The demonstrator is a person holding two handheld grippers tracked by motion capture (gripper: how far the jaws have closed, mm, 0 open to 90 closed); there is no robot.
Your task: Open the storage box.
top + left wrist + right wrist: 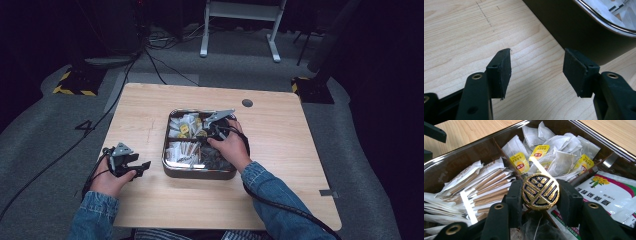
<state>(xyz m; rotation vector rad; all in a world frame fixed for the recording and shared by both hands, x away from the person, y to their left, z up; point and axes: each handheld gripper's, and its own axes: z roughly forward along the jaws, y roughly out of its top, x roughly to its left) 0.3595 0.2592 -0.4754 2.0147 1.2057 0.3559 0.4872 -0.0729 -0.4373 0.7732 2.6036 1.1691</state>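
Note:
A dark metal tray (197, 174) with a shiny rim stands mid-table, split into compartments. One compartment holds tea bags (554, 157) with yellow tags, another brown stick packets (489, 187), and a third a flower-printed sachet (609, 192). At the tray's centre sits a round gold knob (540, 192) with a black pattern. My right gripper (540, 195) is shut on it, one pad pressing each side. In the high view my right gripper (207, 136) reaches into the tray from its right side. My left gripper (536, 70) rests open over bare wood beside the tray wall (574, 30), left of the tray (142, 166).
The wooden table (280, 150) has a round cable hole (247, 103) at the back and a scrap of tape (328, 193) near its right edge. Cables run over the grey floor at left. A white frame (240, 20) stands behind the table.

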